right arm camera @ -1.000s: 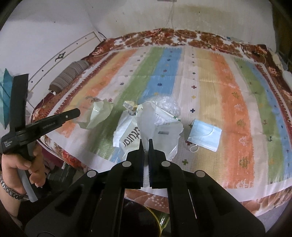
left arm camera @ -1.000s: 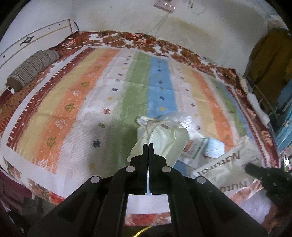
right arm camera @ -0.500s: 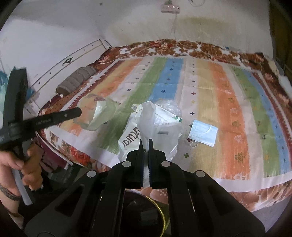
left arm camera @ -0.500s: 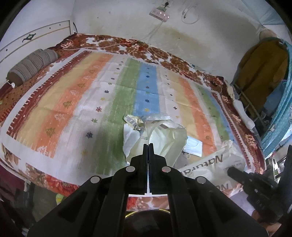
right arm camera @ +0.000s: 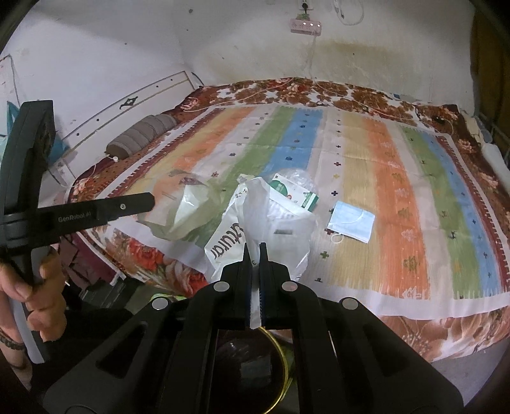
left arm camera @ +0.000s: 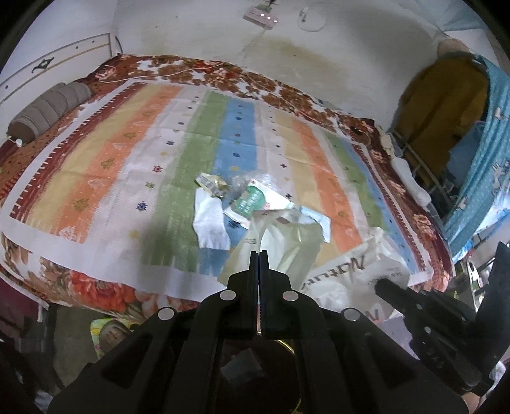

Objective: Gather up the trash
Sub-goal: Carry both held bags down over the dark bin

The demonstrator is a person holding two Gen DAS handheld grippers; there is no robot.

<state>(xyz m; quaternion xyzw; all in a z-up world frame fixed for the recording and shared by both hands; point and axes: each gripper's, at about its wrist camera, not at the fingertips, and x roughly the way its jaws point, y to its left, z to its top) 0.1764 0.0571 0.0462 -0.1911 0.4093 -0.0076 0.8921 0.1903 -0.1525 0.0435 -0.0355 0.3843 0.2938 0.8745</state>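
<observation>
My left gripper is shut on a pale green see-through plastic bag, which hangs over the bed's front edge. From the right wrist view the same bag dangles from the left gripper, held by a person's hand. My right gripper is shut on a white printed carrier bag. Loose on the striped bedspread lie a white tissue, a crumpled wrapper, a green-and-white carton and a blue face mask.
A dark bin with a yellow rim sits on the floor below both grippers. A grey bolster lies at the bed's far left. Clothes hang at the right, and a power strip is on the back wall.
Both grippers have pulled back and upward from the bed, each still shut on its bag. The bags have slid toward the front edge, uncovering the tissue, wrapper and carton.
</observation>
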